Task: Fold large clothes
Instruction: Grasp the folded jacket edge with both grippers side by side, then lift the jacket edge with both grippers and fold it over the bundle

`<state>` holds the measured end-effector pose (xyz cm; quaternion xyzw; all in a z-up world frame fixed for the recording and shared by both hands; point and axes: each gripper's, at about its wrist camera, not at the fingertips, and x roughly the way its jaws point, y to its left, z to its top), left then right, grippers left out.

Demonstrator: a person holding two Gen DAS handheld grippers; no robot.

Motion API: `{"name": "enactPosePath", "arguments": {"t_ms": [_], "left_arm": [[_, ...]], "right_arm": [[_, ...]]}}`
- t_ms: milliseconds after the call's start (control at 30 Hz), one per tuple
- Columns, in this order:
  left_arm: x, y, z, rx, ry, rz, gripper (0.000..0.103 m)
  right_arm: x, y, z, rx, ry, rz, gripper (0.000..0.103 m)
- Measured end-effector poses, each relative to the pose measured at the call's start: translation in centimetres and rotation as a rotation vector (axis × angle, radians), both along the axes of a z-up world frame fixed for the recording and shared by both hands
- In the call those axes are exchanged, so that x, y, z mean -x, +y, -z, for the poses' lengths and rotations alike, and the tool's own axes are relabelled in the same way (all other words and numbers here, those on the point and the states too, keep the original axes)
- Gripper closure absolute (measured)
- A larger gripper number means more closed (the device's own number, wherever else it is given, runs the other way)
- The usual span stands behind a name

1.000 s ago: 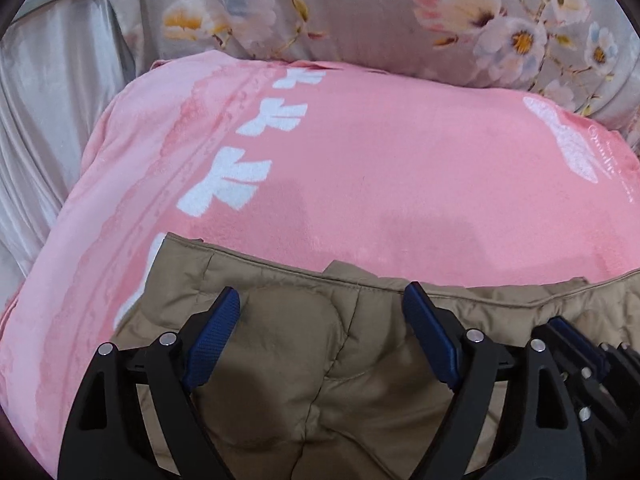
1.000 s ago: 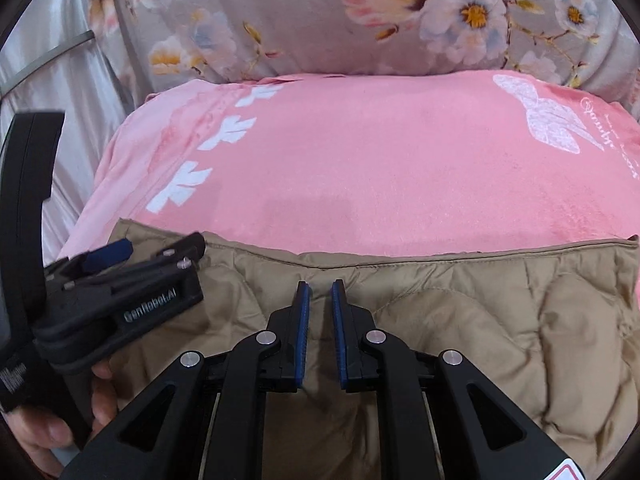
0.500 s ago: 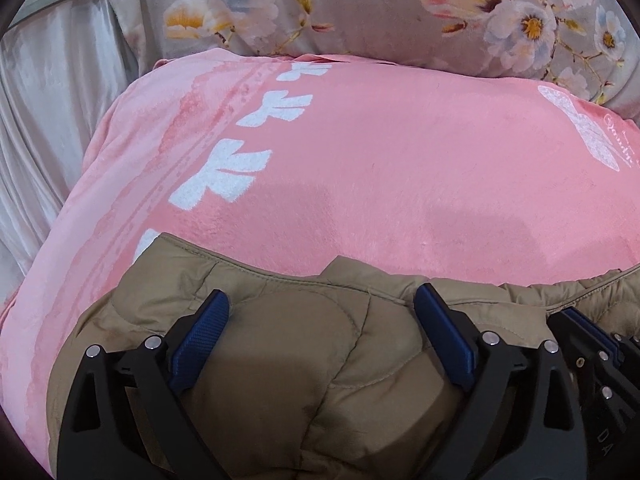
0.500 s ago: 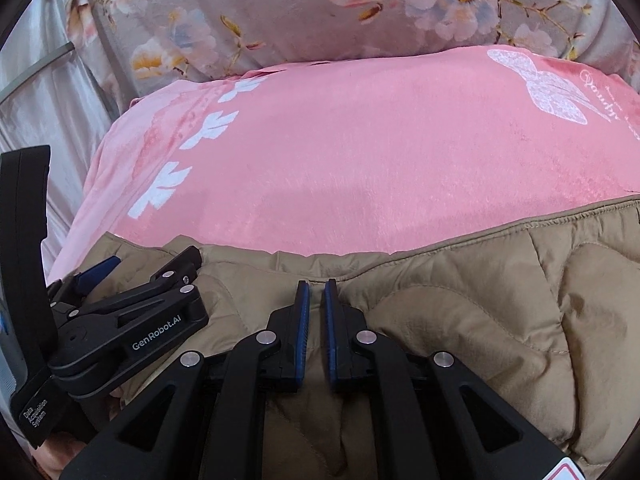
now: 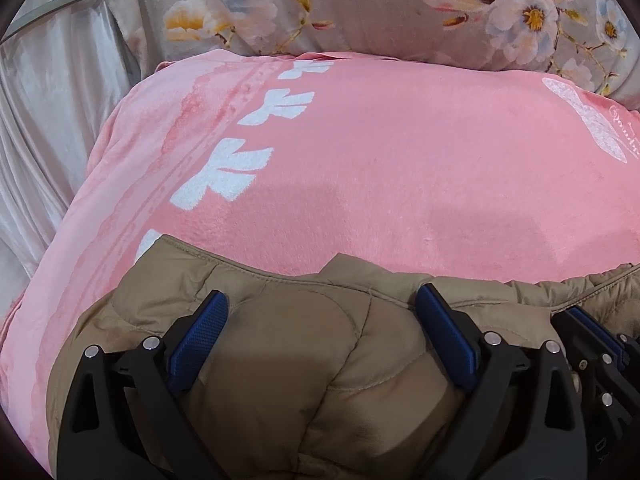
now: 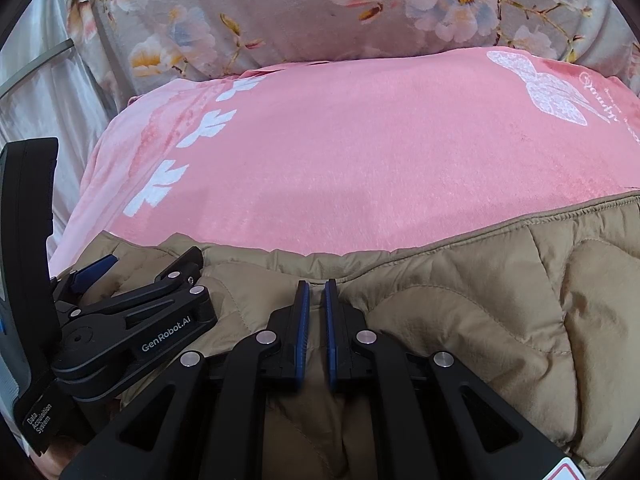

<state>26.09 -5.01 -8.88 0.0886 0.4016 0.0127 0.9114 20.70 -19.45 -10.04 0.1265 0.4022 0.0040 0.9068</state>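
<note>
A tan quilted jacket [image 5: 304, 344] lies on a pink blanket [image 5: 360, 168] at the near edge of the bed; it also fills the lower right wrist view [image 6: 480, 296]. My left gripper [image 5: 320, 312] is open, its blue pads wide apart over a puffy fold of the jacket. It shows at the left of the right wrist view [image 6: 132, 280]. My right gripper [image 6: 317, 292] is shut, its pads pinching a ridge of the jacket's fabric just behind the upper hem. Its fingers show at the right edge of the left wrist view [image 5: 592, 340].
The pink blanket [image 6: 340, 152] with white leaf prints stretches ahead. A grey floral quilt [image 5: 360, 8] is bunched at the back. A pale silvery curtain [image 5: 48, 112] hangs at the left.
Both grippers have drawn the jacket back toward me, so more pink blanket shows ahead. The jacket's hem has bunched and tilted. The left jaws stay open, the right jaws stay shut.
</note>
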Motion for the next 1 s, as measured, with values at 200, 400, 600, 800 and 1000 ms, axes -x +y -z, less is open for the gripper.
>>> {"name": "enactPosePath", "arguments": {"t_ms": [200,400,600,800,1000], "left_arm": [[-0.1,-0.2,0.1,-0.012,0.004,-0.005,0.009],[0.4,0.7,-0.5,0.038,0.031,0.005,0.008],[8.2,7.5,-4.5,0.235,0.042,0.008,0.008],[14.4,12.6,-5.3,0.284,0.056,-0.023,0.008],[18.7,18.6,-4.9,0.341,0.064,-0.156,0.008]], "right_arm": [[-0.2,-0.4,0.0,-0.006,-0.003,0.000,0.099],[1.5,-1.1,-1.5,-0.031,-0.012,0.040,0.096],[11.1,1.2,-5.1,0.042,-0.091,-0.002,0.088],[17.2,3.4,-4.7,-0.028,-0.096,-0.048,0.092],[19.1,5.9,-2.3,-0.003,-0.059,-0.088,0.092]]}}
